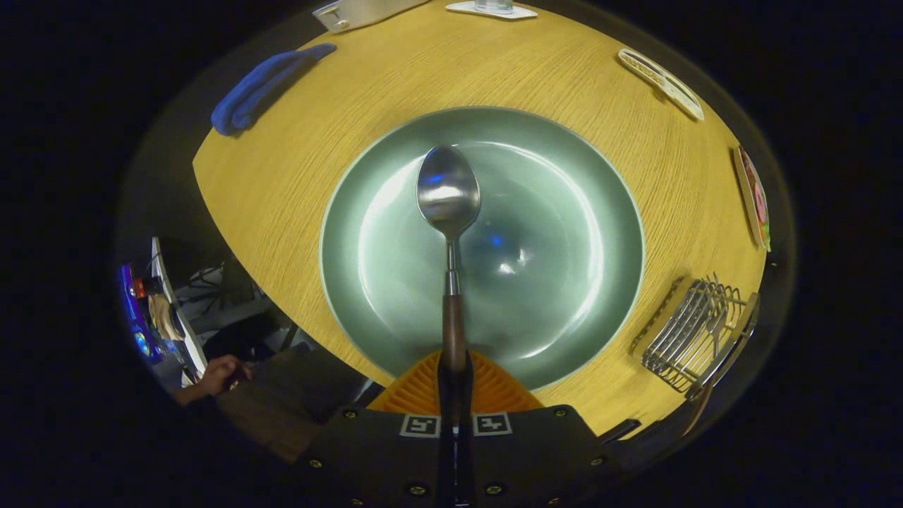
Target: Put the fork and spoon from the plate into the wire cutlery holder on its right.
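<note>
Currently jaws closed tight on the spoon (449, 233) handle, bowl out ahead over the green plate (564, 176), wire cutlery holder (688, 339) on the worktop (282, 183) right of it, probably with the fork (716, 328) inside.

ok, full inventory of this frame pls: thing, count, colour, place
spoon: 1, steel bowl with brown wooden handle, over the plate, handle clamped between the fingers
plate: 1, grey-green, middle of the table, just ahead of the fingers
wire cutlery holder: 1, silver, right of the plate; a fork seems to lie in it
table: 1, light wood
cloth: 1, blue, rolled, beyond the plate to its left
flat card-like items: several at the table's far and right edges, too small to identify
hand: 1, a person's, off the table to the left
gripper: 1, shut on the spoon handle
</note>
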